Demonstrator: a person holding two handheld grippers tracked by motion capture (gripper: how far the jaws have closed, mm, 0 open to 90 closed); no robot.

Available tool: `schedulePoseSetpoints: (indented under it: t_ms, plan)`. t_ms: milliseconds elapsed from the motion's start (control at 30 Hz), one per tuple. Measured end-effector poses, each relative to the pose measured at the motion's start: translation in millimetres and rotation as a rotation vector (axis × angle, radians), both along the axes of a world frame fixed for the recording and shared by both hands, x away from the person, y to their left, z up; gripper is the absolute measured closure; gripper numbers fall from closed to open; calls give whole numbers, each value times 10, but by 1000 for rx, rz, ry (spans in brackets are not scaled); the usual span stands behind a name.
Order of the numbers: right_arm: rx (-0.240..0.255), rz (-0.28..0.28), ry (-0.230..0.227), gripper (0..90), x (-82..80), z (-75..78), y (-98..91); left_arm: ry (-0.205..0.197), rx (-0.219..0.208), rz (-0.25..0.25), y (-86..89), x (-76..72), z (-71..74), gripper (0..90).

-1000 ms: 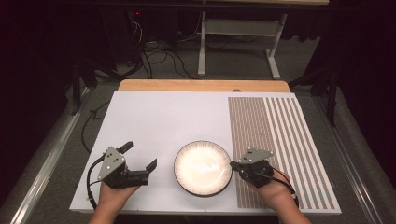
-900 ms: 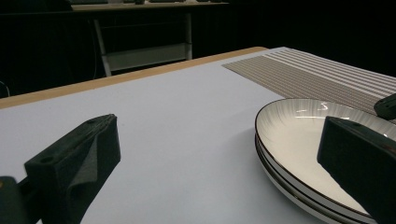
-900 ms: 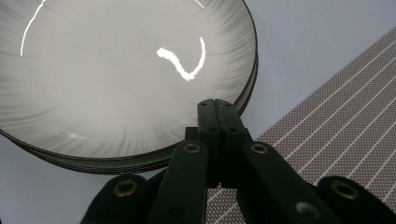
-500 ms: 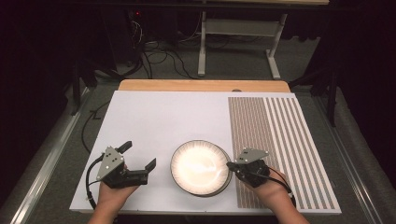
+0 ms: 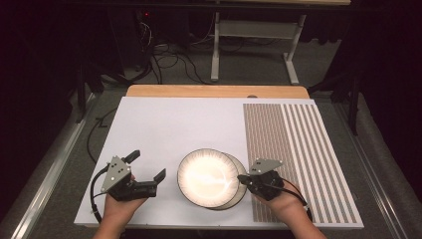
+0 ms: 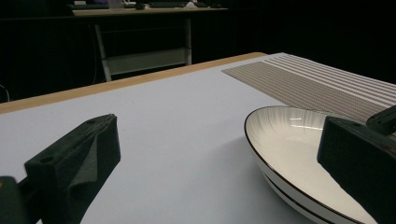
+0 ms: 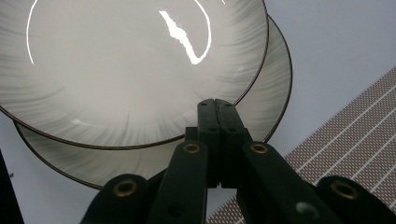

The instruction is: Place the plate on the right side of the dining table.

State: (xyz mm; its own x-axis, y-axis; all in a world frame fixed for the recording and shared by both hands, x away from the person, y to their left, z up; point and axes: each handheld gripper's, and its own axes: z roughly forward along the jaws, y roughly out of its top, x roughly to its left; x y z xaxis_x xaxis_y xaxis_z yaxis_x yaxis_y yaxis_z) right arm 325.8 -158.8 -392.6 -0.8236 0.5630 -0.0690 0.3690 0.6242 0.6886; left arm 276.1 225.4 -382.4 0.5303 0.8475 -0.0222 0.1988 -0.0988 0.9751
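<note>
Risk: right gripper (image 7: 215, 109), jaws pressed together on nothing, is nudging top plate (image 5: 208, 177) off lower plate (image 7: 268, 107); left gripper (image 5: 148, 172), gaping, is catching nothing.

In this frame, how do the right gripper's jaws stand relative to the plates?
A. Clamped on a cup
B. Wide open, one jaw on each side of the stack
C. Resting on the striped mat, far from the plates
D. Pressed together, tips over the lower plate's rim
D: in the right gripper view the right gripper has its jaws pressed together with no gap, tips over the lower plate, where the upper plate has slid off it.
</note>
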Motion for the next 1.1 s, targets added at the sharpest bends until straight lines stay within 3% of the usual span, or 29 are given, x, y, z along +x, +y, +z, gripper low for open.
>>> schedulePoseSetpoints:
  t_ms: [500, 733, 900, 1100]
  plan:
    - [1, 45, 12, 900, -21, -57, 160, 14, -7, -13, -13, 2, -1, 2]
    - [4, 58, 10, 900, -19, -66, 215, 56, -21, -45, -86, 14, -15, 2]
    - [9, 62, 12, 900, -27, -72, 260, 126, -24, -85, -232, 45, -45, 2]
    - [3, 66, 12, 900, -32, -72, 272, 259, 5, -155, -438, 109, -124, 6]
